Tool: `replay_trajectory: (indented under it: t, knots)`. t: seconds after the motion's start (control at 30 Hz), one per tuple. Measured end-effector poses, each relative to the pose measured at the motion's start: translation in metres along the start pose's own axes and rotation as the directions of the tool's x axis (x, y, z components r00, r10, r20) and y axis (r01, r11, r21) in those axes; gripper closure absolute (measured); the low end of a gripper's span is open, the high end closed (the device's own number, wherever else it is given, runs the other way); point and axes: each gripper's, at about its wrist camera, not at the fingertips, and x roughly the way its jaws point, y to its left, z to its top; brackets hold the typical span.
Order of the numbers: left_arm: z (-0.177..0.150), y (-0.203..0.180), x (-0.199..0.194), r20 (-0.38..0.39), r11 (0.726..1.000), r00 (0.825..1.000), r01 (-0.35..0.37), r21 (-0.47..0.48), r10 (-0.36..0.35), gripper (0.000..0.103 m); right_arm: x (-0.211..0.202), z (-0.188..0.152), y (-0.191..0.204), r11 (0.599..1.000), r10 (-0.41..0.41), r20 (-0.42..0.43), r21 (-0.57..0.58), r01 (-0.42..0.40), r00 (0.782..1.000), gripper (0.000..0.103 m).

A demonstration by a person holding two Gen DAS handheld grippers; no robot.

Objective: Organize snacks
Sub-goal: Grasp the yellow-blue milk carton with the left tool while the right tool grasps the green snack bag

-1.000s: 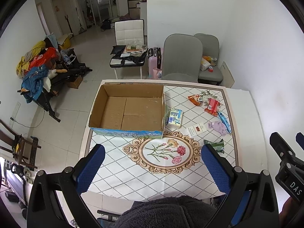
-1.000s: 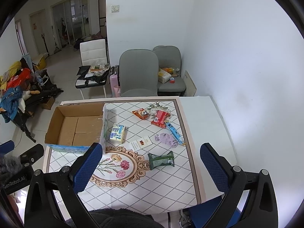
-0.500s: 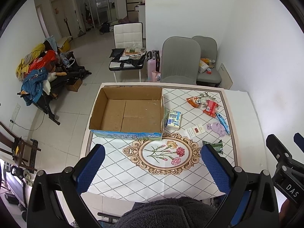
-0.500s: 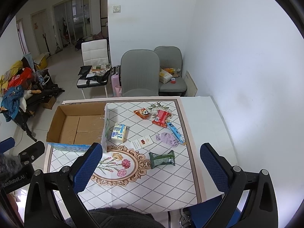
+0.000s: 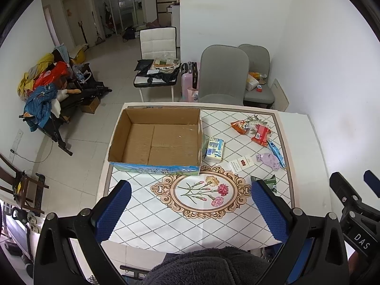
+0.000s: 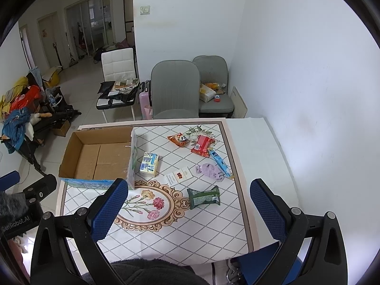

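Observation:
An empty cardboard box (image 5: pixel 156 140) (image 6: pixel 99 154) sits at the table's far left. Snacks lie to its right: a blue-and-white carton (image 5: pixel 214 148) (image 6: pixel 149 164), an orange bag (image 5: pixel 240 126) (image 6: pixel 179 139), a red packet (image 5: pixel 261 135) (image 6: pixel 201 145), a blue stick pack (image 5: pixel 276 151) (image 6: pixel 219 162), a purple wrapper (image 5: pixel 268 160) (image 6: pixel 210 172), a white-and-red flat box (image 5: pixel 241 163) (image 6: pixel 178 176) and a green packet (image 6: pixel 203 197). My left gripper (image 5: pixel 190 209) and right gripper (image 6: pixel 187 209) hover high over the table's near edge, both open and holding nothing.
The table (image 5: pixel 306 147) wears a patterned cloth and stands against a white wall on the right. Two grey chairs (image 5: pixel 222 73) and a white chair (image 5: pixel 158 47) stand beyond it. Clothes are piled on a rack (image 5: pixel 45 90) at far left.
Both grippers have risen and drawn back a little, so the table looks smaller and farther away. Nothing on the table has moved.

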Motion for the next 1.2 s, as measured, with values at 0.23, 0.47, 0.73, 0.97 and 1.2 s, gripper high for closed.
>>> replay_trajectory:
  t: [0.23,0.47,0.73,0.97,1.2]
  knots:
    - [0.019,-0.017,0.048,-0.031,0.999,0.999,0.036,0.025,-0.035,0.0,0.041,0.003,-0.02,0.999,0.001,-0.074,0.04,0.002,0.997,0.0]
    - [0.071,-0.055,0.166,-0.17,0.983,0.984,0.075,0.169,-0.046,0.0,0.144,0.019,-0.07,0.996,0.032,-0.219,0.091,-0.012,0.975,0.0]
    - [0.092,-0.126,0.342,-0.394,0.921,0.915,0.072,0.382,0.092,0.0,0.32,0.029,-0.121,0.988,0.076,-0.421,0.153,-0.012,0.904,0.0]
    - [0.071,-0.156,0.45,-0.531,0.891,0.824,0.073,0.448,0.199,0.004,0.439,-0.029,-0.151,0.932,0.148,-0.638,0.346,0.109,0.756,0.0]
    - [0.06,-0.155,0.496,-0.604,0.897,0.755,0.051,0.44,0.253,0.004,0.473,-0.136,-0.148,0.615,0.503,-0.585,0.76,0.213,0.636,0.002]
